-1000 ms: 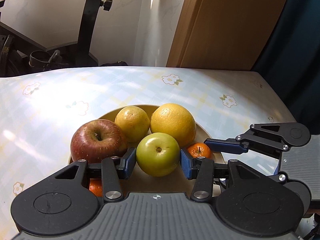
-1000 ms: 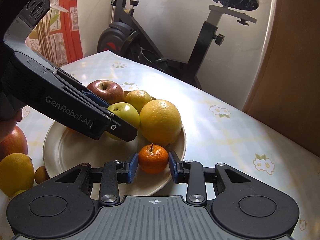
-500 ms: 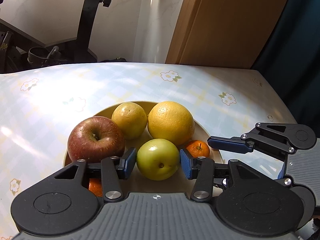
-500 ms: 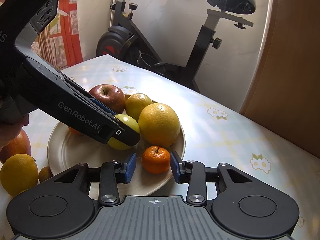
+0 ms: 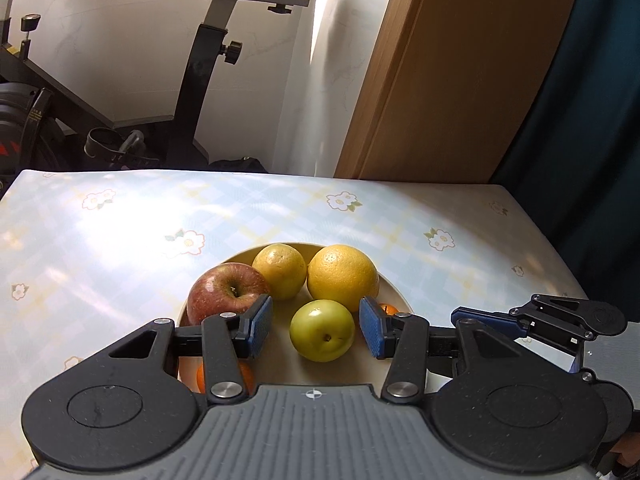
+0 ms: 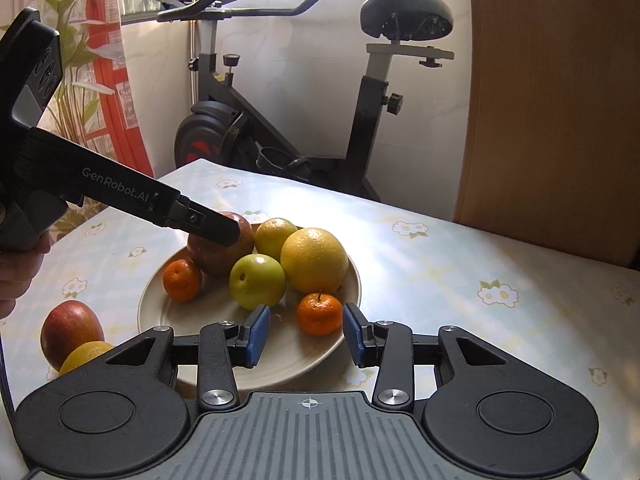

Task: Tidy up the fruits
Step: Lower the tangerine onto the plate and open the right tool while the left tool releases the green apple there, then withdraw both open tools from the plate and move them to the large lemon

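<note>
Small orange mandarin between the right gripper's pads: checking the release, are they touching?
Apart. The right wrist view shows plate on both sides of the mandarin, clear of the right gripper pads.

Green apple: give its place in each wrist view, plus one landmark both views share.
Left wrist view: green apple lies low centre on the plate, between the left gripper pads, untouched.
Right wrist view: centre, left of the big orange, beyond the right gripper.
Shared landmark: the exercise bike seat, at the top in both.
</note>
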{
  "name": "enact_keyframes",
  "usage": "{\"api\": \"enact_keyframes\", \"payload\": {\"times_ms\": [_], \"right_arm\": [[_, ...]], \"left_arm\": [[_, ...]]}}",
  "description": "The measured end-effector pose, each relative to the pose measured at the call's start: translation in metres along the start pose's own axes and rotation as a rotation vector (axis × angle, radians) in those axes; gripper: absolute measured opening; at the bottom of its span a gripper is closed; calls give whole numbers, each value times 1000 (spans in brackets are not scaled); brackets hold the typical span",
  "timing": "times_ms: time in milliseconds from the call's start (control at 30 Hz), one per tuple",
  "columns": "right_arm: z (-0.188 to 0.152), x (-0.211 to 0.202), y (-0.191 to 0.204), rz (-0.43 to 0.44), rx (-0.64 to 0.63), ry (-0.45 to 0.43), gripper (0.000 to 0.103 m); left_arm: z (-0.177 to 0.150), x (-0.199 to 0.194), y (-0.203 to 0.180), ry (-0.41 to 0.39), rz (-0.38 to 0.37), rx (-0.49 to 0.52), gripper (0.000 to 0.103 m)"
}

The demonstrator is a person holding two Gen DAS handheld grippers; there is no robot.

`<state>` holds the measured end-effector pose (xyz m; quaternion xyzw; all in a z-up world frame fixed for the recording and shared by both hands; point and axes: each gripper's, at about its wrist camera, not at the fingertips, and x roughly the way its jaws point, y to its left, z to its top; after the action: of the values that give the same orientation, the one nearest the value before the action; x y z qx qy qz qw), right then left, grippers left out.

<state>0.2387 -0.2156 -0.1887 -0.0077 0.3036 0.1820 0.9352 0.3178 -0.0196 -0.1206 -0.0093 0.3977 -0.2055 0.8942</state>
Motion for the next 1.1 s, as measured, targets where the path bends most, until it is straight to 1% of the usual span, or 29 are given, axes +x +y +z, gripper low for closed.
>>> {"api": "enact_keyframes", "payload": {"times_ms": [167,267,467,633,767,933,1100], "right_arm": [[-9,-19,3,-11,71,-35,37],[-18,-27,7,-21,92,-43,37],[-37,-37,13,-24,145,-71,37],[-53,-45,19,-36,190,-84,37],[-62,-52,25,-32,224,-93,38],[-68,-54,38,-34,193,-79,38],[-68,-53,51,-11,171,-66,38]], "left_arm": [[-10,-19,4,-17,39,26,51],[-20,-34,7,-31,61,41,51],[-29,-55,23,-46,82,22,51],[-40,-76,29,-60,114,27,51],[-50,-87,34,-59,115,25,51],[-62,-96,38,-47,123,31,51],[-73,-100,48,-27,124,15,51]]}}
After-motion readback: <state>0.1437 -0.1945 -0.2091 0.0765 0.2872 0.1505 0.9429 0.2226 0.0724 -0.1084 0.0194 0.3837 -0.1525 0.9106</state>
